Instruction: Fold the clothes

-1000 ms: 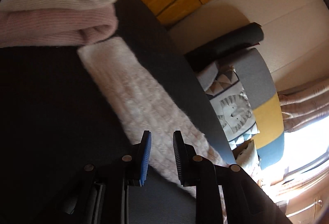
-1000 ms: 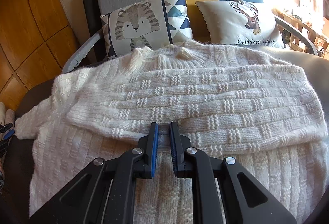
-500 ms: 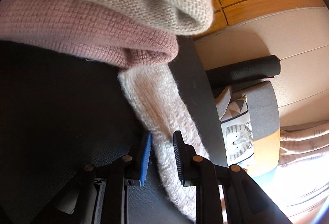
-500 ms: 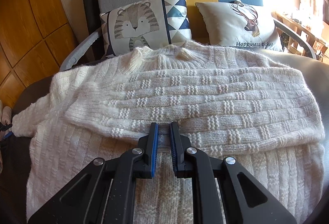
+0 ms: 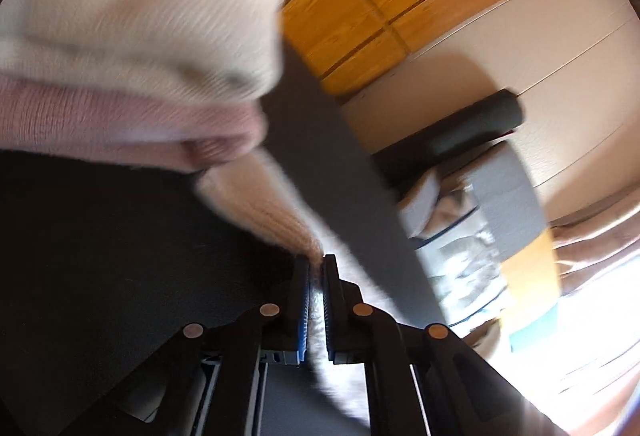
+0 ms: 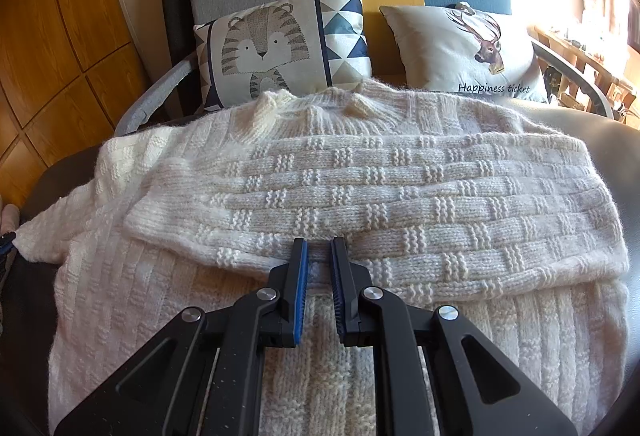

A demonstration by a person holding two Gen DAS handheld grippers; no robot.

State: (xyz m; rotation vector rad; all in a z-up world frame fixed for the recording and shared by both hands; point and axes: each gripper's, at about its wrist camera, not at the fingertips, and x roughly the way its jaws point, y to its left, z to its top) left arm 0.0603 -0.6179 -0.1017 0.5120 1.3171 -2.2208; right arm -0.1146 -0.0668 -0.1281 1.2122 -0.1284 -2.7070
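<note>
1. Lying spread across the grey seat (image 6: 600, 140), the cream sweater (image 6: 280, 316) filled the centre of the right wrist view, with one sleeve (image 6: 380, 196) already folded flat across its chest.
2. Your left gripper (image 5: 316, 264) had its jaws pinched on the other sleeve (image 5: 260, 200), near its cuff; in the right wrist view that cuff sat at the far left edge of the frame.
3. Your right gripper (image 6: 319, 248) had narrow jaws at the lower edge of the folded sleeve, with knit between the pads, so it looked clamped on that edge.
4. To do this fold well, you would probably carry the left sleeve over the chest and lay it level with the first one; the right grip looked useful as an anchor against dragging.
5. The knit looked loose and fuzzy, so a slow carry seemed wise.
6. No basket or bin showed. A folded pile, a cream garment (image 5: 140, 8) on a pink one (image 5: 120, 120), sat in the upper left of the blurred left wrist view, touching the sleeve's end.
7. Behind the sweater, a tiger cushion (image 6: 280, 48) and a deer cushion (image 6: 468, 48) leaned on the backrest.
</note>
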